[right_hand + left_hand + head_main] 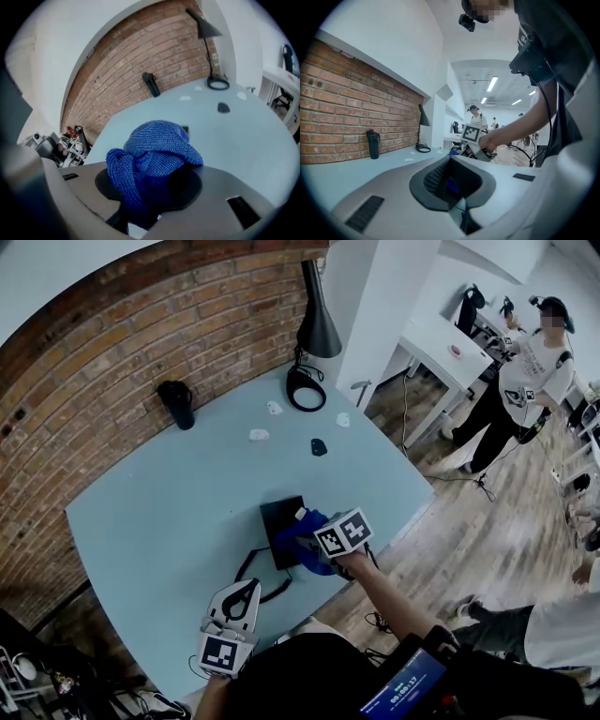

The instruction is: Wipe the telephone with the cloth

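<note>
1. Your right gripper (324, 544) is clenched on a bunched blue cloth (304, 529). The right gripper view shows the cloth heaped over both jaws, filling the space between them.
2. The telephone (279, 524), a flat black slab, lies on the pale blue table (169, 493). It sits directly ahead of that gripper and slightly to its left.
3. In the head view the cloth overlaps the telephone's right, nearer side and appears to rest on it. The left part of the telephone shows bare.
4. The telephone's long axis runs roughly away from you, near to far and tilted a little. A wipe across its width would therefore travel leftward from where the cloth sits now.
5. Your left gripper (246, 592) has its jaws closed together with nothing between them. It hovers near the table's front edge, well apart from the telephone.
6. The telephone's dark cord (251, 563) loops between the left gripper and the telephone.
7. The right gripper is the nearer one and looks placed to do the wiping. The left gripper could steady the telephone if it slides.
</note>
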Demonstrator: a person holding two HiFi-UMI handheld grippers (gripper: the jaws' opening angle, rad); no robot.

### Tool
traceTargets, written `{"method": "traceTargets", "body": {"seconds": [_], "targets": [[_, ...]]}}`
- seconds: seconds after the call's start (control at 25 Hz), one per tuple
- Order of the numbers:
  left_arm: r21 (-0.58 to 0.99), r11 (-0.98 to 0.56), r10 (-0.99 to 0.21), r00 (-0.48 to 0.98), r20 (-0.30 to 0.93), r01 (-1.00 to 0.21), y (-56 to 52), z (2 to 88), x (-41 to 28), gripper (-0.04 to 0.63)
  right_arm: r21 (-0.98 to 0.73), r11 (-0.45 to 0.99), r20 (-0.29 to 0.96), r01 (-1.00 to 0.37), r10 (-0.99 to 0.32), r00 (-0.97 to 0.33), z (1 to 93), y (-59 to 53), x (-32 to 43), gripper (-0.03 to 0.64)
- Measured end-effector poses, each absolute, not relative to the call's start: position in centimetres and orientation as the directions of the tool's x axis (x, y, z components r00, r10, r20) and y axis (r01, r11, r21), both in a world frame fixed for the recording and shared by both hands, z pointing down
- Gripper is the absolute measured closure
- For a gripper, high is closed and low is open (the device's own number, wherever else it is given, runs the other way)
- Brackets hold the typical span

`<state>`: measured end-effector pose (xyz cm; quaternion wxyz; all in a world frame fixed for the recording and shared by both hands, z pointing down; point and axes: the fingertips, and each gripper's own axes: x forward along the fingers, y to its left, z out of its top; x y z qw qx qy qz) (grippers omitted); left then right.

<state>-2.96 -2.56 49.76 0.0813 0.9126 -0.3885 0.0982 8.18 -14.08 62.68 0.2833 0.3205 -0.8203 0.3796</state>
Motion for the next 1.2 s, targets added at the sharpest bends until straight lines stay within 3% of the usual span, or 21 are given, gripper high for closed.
{"method": "traceTargets", "body": {"seconds": [0.2, 0.32, 0.56, 1.2], "targets": [[0.068, -0.681, -0.696, 0.673, 0.250, -0.729, -2.5, 50.1, -3.1, 0.580, -0.121, 0.536, 0.582, -0.835, -0.644, -0.497, 58.1, -21.3, 7.6, 0.465], [0.071, -0.667, -0.706, 0.660, 0.257, -0.741, -2.6, 50.3, -3.7, 0.580, -0.012, 0.491, 0.514, -0.871, -0.744, -0.427, 58.6, -22.7, 7.6, 0.465], [0.076, -0.644, -0.722, 0.637, 0.270, -0.761, -3.0, 50.4, -4.7, 0.580, 0.051, 0.464, 0.539, -0.884, -0.758, -0.367, 63.7, -22.8, 7.0, 0.465], [0.091, -0.656, -0.709, 0.653, 0.268, -0.749, -3.3, 50.7, -4.2, 0.580, 0.054, 0.477, 0.509, -0.877, -0.769, -0.387, 64.2, -20.6, 5.6, 0.465]]}}
